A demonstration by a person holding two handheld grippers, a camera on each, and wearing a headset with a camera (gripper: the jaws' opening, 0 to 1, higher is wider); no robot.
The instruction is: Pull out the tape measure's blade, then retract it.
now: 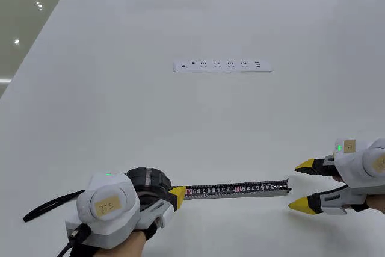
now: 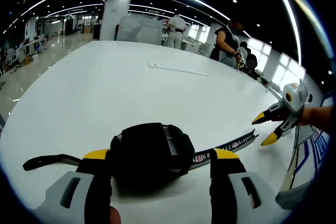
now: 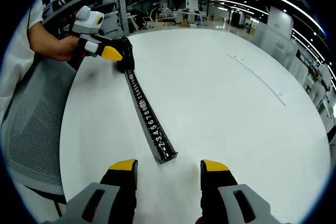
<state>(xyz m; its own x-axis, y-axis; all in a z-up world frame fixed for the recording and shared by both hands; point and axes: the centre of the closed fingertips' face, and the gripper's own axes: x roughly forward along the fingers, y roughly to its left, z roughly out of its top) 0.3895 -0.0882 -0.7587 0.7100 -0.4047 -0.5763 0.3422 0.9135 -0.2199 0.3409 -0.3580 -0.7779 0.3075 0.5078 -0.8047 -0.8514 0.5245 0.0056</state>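
On the table [image 1: 180, 22], the left gripper [image 2: 161, 155] clamps the tape's case [image 1: 149, 183]; its blade [image 1: 237, 189] lies extended toward the right gripper [image 1: 301, 185] — jaws wide, just beyond the tip, empty. Unheld, the blade could whip back — or twist, jamming retraction.

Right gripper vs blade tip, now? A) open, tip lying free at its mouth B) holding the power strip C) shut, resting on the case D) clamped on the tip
A: right gripper is open, blade tip lies on the table touching neither jaw; left gripper clamps the case.
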